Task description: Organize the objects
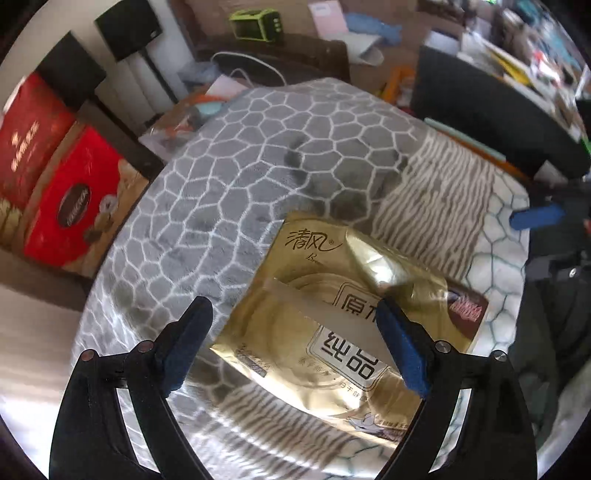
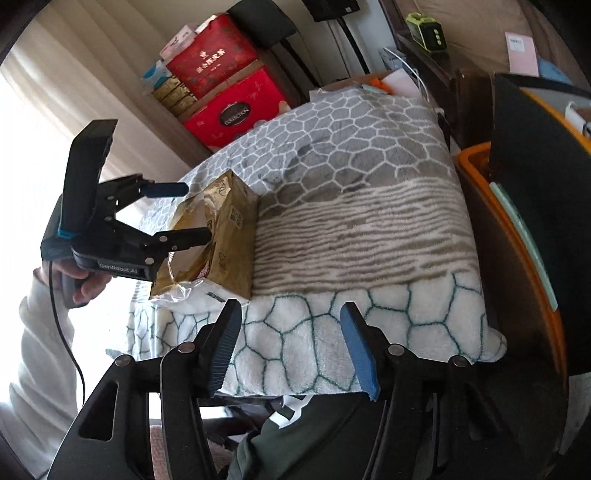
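A gold pack of tissues [image 1: 332,325] [image 2: 218,236] with a torn-open top lies on a blanket [image 1: 277,166] [image 2: 351,221] patterned in grey, beige and white. My left gripper [image 1: 293,302] [image 2: 197,211] hangs over the pack's near end with its jaws wide apart. One blue pad is off the pack's side, the other is above its wrapper, and neither visibly presses on it. My right gripper [image 2: 291,308] stands open over the blanket's white front edge, with only blanket between its fingers. One of its blue fingers [image 1: 535,218] shows at the right of the left wrist view.
Red gift boxes [image 1: 70,206] [image 2: 232,110] are stacked against the wall beyond the blanket. A green device [image 1: 258,24] [image 2: 426,31] sits on dark furniture behind. An orange bin [image 2: 517,229] holding a black panel stands close beside the blanket. A person's hand [image 2: 85,280] holds the left gripper.
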Tool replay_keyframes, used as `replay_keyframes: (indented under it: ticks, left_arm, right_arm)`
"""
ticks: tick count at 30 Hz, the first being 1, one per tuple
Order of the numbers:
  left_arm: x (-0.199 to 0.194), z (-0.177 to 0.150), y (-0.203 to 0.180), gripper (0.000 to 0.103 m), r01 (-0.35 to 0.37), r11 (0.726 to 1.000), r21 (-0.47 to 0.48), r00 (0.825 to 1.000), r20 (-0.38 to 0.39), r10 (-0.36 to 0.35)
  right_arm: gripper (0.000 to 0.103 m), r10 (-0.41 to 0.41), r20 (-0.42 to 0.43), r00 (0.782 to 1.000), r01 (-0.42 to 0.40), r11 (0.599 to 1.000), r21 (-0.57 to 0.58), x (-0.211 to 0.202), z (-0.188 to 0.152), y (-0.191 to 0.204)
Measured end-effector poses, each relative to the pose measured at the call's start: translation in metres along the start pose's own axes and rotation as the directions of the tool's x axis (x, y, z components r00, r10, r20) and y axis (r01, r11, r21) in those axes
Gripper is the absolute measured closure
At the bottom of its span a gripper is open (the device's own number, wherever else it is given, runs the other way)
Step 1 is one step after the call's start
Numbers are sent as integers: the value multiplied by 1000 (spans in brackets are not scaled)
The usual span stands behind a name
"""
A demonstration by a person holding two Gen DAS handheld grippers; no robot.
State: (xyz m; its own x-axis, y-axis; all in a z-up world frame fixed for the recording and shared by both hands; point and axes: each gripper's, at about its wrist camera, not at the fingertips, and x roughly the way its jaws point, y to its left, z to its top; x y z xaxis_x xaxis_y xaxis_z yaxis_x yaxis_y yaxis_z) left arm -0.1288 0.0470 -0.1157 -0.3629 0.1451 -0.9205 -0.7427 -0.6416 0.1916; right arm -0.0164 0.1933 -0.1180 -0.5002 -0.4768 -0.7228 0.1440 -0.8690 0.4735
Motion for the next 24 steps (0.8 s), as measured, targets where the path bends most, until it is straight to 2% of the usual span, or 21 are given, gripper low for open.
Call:
replay_keyframes:
  ticks: [3, 5, 11, 13, 15, 17, 19, 21, 23, 24]
  left_arm:
    - [12, 4, 0, 13, -21, 998, 51, 998, -60, 24]
    - [12, 6, 4, 13, 2, 997, 82, 996, -90, 5]
    - [21, 13, 11, 16, -39, 991, 132, 993, -105, 53]
    - [21, 17, 13, 32, -29, 994, 107, 996, -86, 38]
    - [20, 19, 21, 72, -10, 998, 56, 996, -84, 14]
    - [18, 17, 29, 92, 32, 999, -27, 997, -69, -34]
    - [15, 11, 36, 94, 63, 991, -116, 997, -42, -68]
    - [11, -1, 47, 96, 88, 955, -282, 995, -12, -96]
    - [7, -21, 59, 96, 102, 861, -498, 994, 18, -107]
    - [4, -33, 64, 96, 119, 799, -590, 992, 45, -115]
  right_arm:
    - [44, 11, -11, 1000, -11, 1000, -6, 5, -1, 4]
    - [44, 15, -22, 1000, -15, 1000, -15, 8, -3, 7]
    - [44, 12, -22, 1000, -12, 1000, -11, 9, -4, 10]
    - [44, 16, -22, 1000, -16, 1000, -11, 9, -4, 13]
    - [44, 19, -22, 1000, -19, 1000, -23, 8, -5, 18]
    - [44, 21, -20, 1000, -22, 999, -36, 7, -5, 23]
    - [44, 23, -17, 1000, -23, 999, -42, 4, -5, 27]
    - [44, 35, -15, 999, -36, 998, -48, 3, -5, 31]
    - [44, 44, -25, 999, -45, 998, -44, 6, -5, 34]
    - [44, 56, -33, 998, -57, 998, -41, 8, -6, 37]
